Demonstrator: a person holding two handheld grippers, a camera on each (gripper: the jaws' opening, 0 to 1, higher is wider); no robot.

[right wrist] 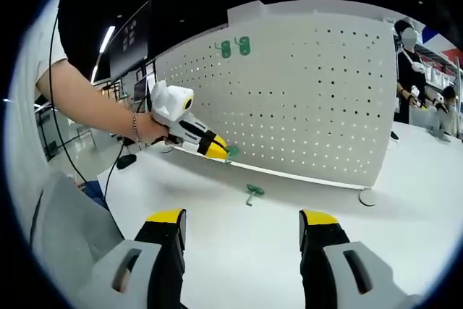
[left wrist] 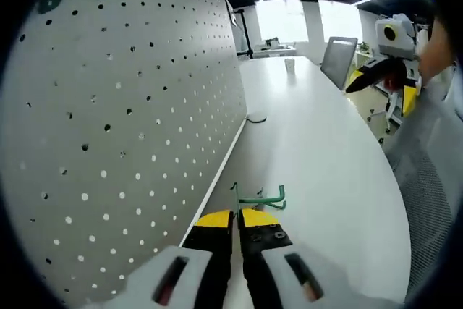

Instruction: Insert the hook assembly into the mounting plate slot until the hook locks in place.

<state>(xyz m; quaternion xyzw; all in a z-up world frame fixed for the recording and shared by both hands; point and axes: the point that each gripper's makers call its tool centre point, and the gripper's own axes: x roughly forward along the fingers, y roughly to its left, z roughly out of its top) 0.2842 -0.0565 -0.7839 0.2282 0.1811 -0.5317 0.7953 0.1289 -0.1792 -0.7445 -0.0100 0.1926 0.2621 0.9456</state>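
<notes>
Left gripper (left wrist: 236, 216) — jaws pinched on a green wire hook (left wrist: 260, 198), low beside the white perforated pegboard (left wrist: 123, 121). Right gripper (right wrist: 242, 223) jaws wide, empty — second green hook (right wrist: 252, 192) on the white table (right wrist: 246, 251) before the pegboard.

You face a matt white pegboard (right wrist: 289, 99) that looks like painted sheet metal. The white table (left wrist: 318, 150) is smooth with a soft sheen. Your green hook (left wrist: 262, 199) looks like smooth plastic. The gripper tips are matt yellow and black.
</notes>
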